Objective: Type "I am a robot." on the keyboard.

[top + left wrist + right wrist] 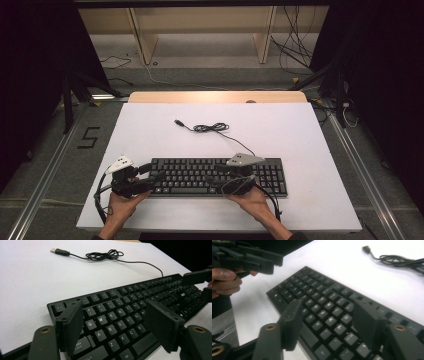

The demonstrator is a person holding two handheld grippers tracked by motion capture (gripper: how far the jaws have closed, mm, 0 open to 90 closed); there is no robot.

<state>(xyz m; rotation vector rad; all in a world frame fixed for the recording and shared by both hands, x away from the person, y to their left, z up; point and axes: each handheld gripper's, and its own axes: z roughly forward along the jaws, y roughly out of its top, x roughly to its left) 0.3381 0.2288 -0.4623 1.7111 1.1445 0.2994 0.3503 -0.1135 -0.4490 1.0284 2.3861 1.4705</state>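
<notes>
A black keyboard (220,176) lies near the front edge of the white table top (150,135). Its cable (210,128) runs back to a loose coil and a USB plug (178,121). My left gripper (152,172) hovers over the keyboard's left end, its jaws open with nothing between them. In the left gripper view the left gripper (113,312) straddles the letter keys (117,315). My right gripper (212,172) sits over the keyboard's middle and points left. In the right gripper view the right gripper (328,307) stands open above the keys (324,302), empty.
A wooden strip (217,97) borders the table's far edge. Behind it stand wooden shelf legs (142,42) and loose floor cables (295,50). Metal rails (50,170) run along the floor on both sides. The other gripper (249,257) and a hand show at the right gripper view's top left.
</notes>
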